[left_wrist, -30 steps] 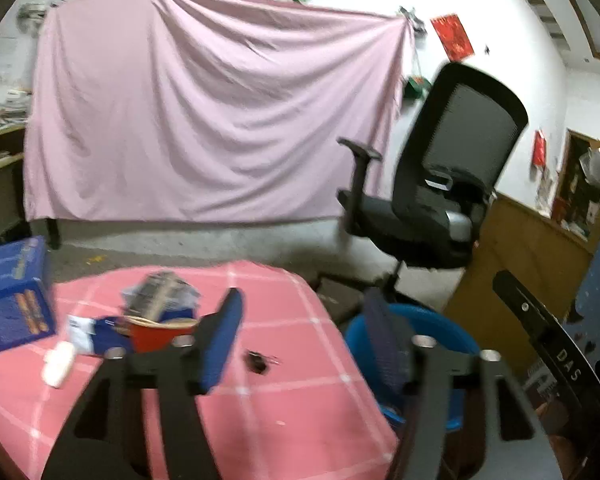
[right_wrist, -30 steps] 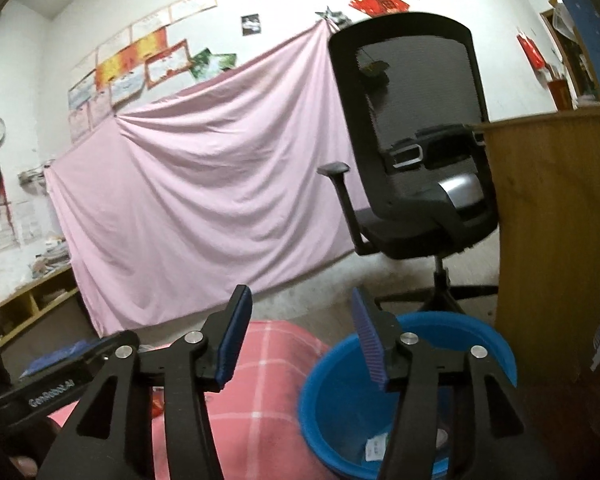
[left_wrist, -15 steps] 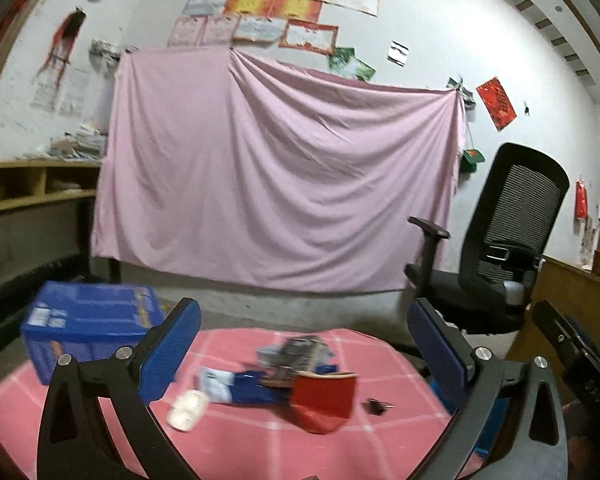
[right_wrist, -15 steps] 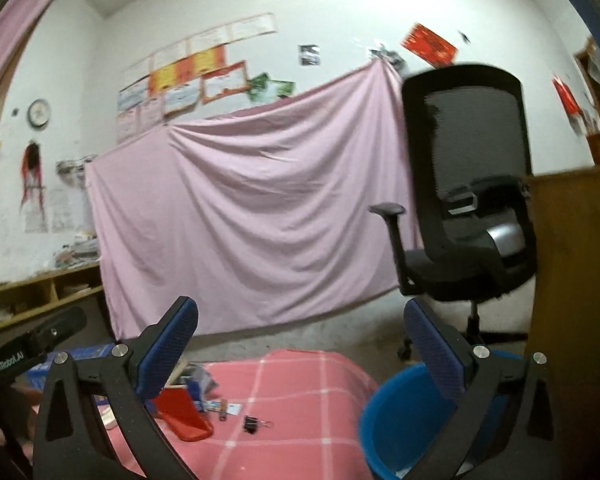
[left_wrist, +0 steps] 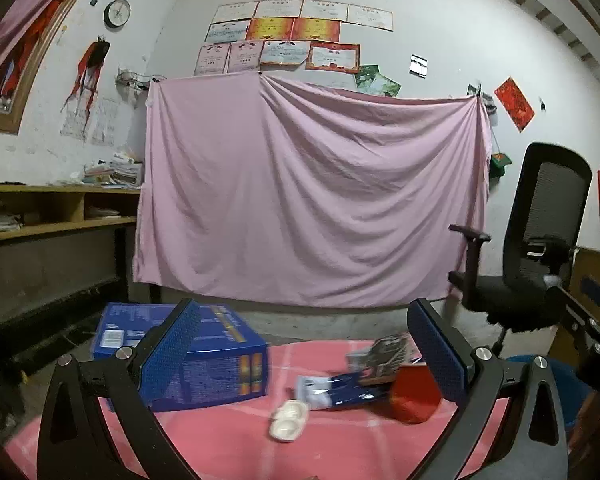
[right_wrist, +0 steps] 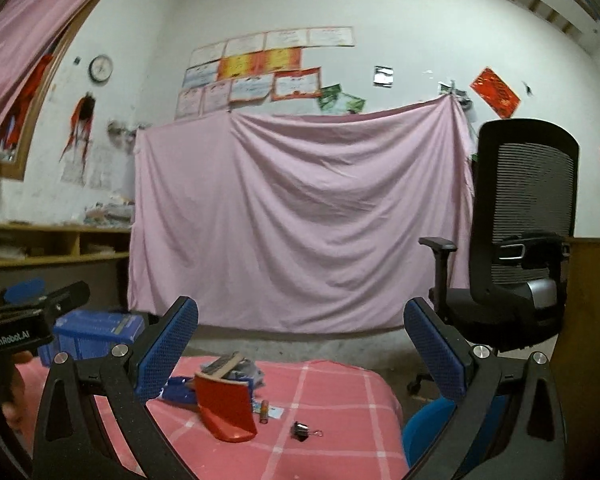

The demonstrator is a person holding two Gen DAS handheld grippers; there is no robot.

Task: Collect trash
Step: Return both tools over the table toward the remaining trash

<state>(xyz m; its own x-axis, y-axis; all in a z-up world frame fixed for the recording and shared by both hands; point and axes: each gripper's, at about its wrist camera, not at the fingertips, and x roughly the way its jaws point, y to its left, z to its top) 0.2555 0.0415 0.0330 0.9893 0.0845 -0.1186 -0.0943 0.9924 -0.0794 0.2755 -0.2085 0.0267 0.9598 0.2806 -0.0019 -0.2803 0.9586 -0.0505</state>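
Both the left gripper (left_wrist: 302,354) and right gripper (right_wrist: 300,354) spread wide, empty — red cup (right_wrist: 225,410), wrappers (left_wrist: 342,386) and binder clip (right_wrist: 302,431) uncollected, bin (right_wrist: 432,428) at 4 o'clock.

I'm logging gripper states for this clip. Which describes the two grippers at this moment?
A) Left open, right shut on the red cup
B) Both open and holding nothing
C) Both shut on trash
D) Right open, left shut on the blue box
B: the left gripper and right gripper both show their blue pads spread wide with nothing between them; the red cup lies on the pink tablecloth.
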